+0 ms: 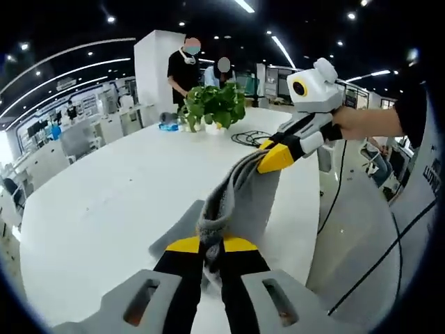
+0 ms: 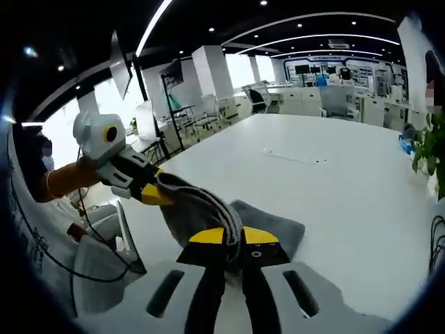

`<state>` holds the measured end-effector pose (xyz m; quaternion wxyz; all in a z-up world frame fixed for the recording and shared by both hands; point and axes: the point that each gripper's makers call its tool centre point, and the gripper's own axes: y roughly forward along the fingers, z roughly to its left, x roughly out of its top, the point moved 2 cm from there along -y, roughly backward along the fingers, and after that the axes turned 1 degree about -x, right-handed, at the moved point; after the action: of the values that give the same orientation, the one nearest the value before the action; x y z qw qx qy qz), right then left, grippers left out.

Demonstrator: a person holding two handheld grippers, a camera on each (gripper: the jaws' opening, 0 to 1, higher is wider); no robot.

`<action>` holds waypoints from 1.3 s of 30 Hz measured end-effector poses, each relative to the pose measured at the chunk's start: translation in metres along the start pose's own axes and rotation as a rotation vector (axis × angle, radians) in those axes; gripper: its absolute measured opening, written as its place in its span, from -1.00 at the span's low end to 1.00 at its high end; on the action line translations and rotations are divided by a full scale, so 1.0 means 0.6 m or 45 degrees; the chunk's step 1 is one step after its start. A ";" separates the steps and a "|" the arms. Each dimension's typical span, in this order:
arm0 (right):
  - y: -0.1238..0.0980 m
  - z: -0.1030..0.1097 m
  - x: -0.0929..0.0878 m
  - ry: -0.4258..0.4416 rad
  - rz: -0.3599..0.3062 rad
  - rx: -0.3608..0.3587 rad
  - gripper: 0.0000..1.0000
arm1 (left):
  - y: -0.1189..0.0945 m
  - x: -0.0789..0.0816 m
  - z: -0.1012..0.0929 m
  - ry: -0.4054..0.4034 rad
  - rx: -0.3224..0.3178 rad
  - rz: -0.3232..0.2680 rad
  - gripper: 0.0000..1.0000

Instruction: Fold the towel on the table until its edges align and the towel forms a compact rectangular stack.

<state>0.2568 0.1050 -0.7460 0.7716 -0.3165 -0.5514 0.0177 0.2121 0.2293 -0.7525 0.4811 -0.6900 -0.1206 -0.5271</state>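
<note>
One long white table (image 1: pixel 125 195) takes up the middle of an open office lit by ceiling strip lights, with rows of desks and chairs along the far walls at ten o'clock in the left gripper view. Its top is smooth and mostly bare.

One grey towel (image 1: pixel 240 195) is in play. It is lifted off the table and stretched between the two grippers, with a fold of it trailing on the white surface below. The left gripper (image 1: pixel 212 245) has its yellow-tipped jaws closed on one bunched end of the towel at six o'clock in its own view. The right gripper (image 2: pixel 234 238) likewise has its jaws pinched tight on the other bunched end. Each gripper shows in the other's view, held by a hand: the right one at two o'clock in the left gripper view, the left one at nine o'clock in the right gripper view.

One potted green plant (image 1: pixel 214 106) stands on the far part of the table at twelve o'clock, with one coiled black cable (image 1: pixel 249 138) just beside it and a small blue item (image 1: pixel 167 126) near it. Two people (image 1: pixel 184 69) stand behind the plant.
</note>
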 end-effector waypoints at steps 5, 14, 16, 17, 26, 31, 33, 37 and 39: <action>0.024 -0.020 0.001 -0.010 0.038 0.006 -0.90 | 0.020 -0.008 0.021 -0.029 0.016 0.007 -0.83; 0.088 -0.061 -0.028 0.024 0.181 0.052 -0.89 | 0.070 -0.046 0.059 -0.076 0.048 0.054 -0.83; 0.100 -0.067 -0.039 0.059 0.218 0.057 -0.89 | 0.083 -0.063 0.069 -0.108 0.058 0.068 -0.83; 0.106 -0.069 -0.040 0.055 0.213 0.055 -0.89 | 0.087 -0.067 0.072 -0.128 0.068 0.068 -0.83; 0.149 -0.098 -0.063 0.129 0.266 0.041 -0.89 | 0.130 -0.106 0.093 -0.195 0.099 0.128 -0.83; 0.165 -0.118 -0.081 0.260 0.272 0.026 -0.88 | 0.151 -0.125 0.101 -0.234 0.112 0.146 -0.81; 0.171 -0.123 -0.089 0.294 0.273 0.019 -0.88 | 0.156 -0.130 0.102 -0.242 0.117 0.152 -0.79; 0.177 -0.134 -0.101 0.323 0.282 0.008 -0.86 | 0.165 -0.139 0.113 -0.255 0.151 0.163 -0.68; 0.179 -0.137 -0.102 0.336 0.277 0.006 -0.85 | 0.167 -0.143 0.117 -0.279 0.167 0.165 -0.65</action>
<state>0.3382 0.1293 -0.8675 0.8315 -0.3721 -0.4079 0.0608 0.2868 0.2635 -0.8775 0.5420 -0.7168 -0.1618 -0.4077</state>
